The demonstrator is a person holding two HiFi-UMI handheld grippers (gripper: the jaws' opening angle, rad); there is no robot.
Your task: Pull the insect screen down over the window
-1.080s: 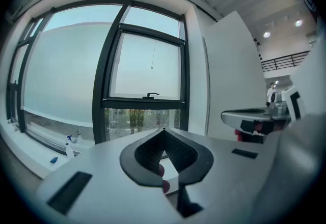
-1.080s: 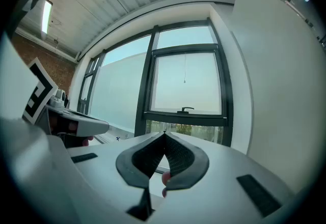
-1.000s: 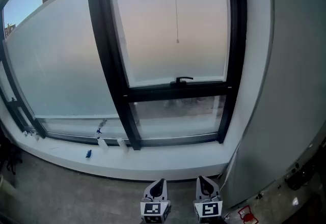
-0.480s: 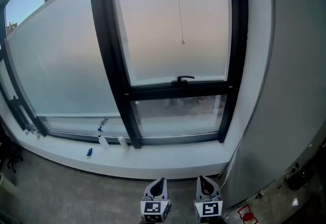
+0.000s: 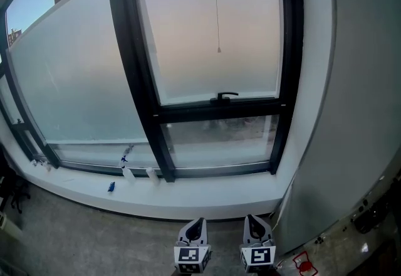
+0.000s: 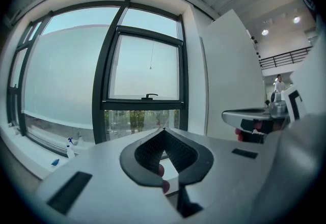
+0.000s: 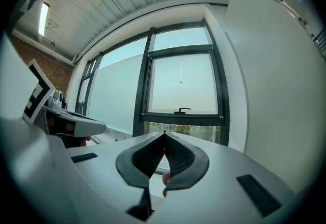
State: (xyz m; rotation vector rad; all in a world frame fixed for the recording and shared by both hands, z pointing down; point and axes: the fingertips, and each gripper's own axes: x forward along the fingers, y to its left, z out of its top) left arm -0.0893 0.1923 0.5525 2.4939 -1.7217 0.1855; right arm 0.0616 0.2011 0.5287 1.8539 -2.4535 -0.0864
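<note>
left claw (image 5: 195, 226): closed, empty, low | right claw (image 5: 254, 224): closed, empty, just beside it

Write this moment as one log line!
left gripper: shut, empty | right gripper: shut, empty | pull cord: hanging, untouched

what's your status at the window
Left gripper, right gripper shut, empty. Thin pull cord with bead hangs untouched in black-framed window. Deep white sill between.

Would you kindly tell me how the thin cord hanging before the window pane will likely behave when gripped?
The cord looks hair-thin and hangs straight, so it is probably limp and light, apt to swing away if nudged. The small bead at its end would likely keep closed jaws from slipping off during a downward pull.
</note>
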